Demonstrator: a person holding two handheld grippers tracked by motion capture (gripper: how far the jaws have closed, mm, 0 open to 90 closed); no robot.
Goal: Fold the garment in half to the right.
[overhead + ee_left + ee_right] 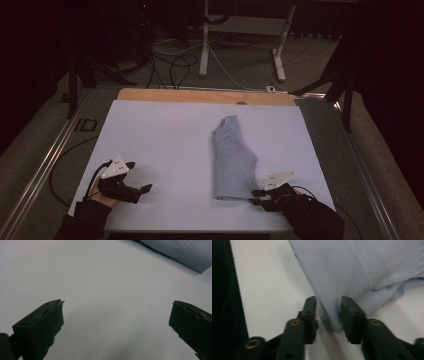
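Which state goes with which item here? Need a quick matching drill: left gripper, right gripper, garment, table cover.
Items:
1. left gripper
2. right gripper
3. folded light-blue garment
4. white table cover

States:
A. lies right of the table's middle, long side running away from the person
B. open, straddling the garment's near corner
C. open wide over bare cover, apart from the cloth
D. spread flat, wooden strip showing at its far edge

Pairs: 1-C, 2-B, 3-A, 4-D

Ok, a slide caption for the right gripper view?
Right tongs straddle the corner of the folded blue garment, not yet closed.
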